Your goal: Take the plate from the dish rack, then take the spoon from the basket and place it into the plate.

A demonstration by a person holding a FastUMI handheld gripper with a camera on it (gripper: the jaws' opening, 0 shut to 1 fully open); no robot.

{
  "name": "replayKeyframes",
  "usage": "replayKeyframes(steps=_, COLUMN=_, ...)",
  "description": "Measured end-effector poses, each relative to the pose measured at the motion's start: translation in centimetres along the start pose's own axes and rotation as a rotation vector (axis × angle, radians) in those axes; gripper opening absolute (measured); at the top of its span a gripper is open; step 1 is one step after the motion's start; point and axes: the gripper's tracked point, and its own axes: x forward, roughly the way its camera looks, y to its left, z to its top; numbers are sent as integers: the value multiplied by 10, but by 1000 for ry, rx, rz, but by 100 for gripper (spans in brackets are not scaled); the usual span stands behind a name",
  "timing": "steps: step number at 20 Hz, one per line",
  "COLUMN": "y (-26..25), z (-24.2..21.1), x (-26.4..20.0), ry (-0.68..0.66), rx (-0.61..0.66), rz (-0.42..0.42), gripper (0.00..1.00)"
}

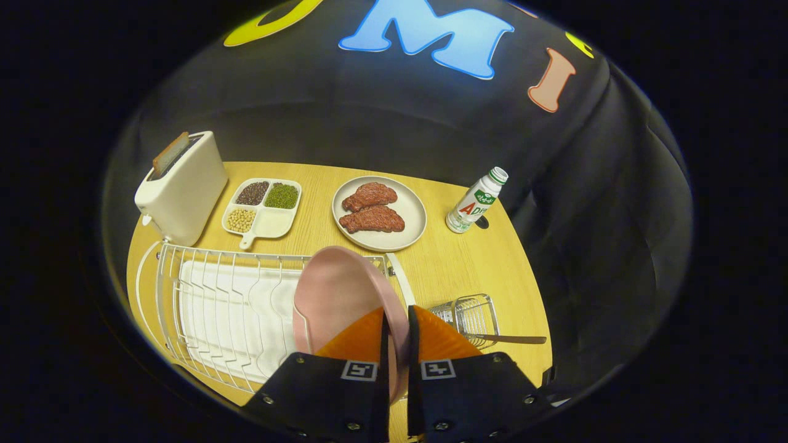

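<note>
Fingers (397, 320) clamp plate (335, 295) rim.

A round wooden table (468, 264) is carrying a white toaster (183, 187), a divided dish (263, 206) of beans, a plate of meat (379, 213), a small bottle (476, 202), a white dish rack (215, 307), and a wire basket (471, 317) just beside the rack.

The gripper (397, 332) is pinching the pink plate (338, 295) between both fingers.
</note>
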Motion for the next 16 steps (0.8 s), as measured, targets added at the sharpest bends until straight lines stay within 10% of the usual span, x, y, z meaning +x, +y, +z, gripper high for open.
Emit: replayKeyframes(steps=16, y=-4, z=38, x=-36, ry=-57, rx=-133, rz=-113, gripper=11)
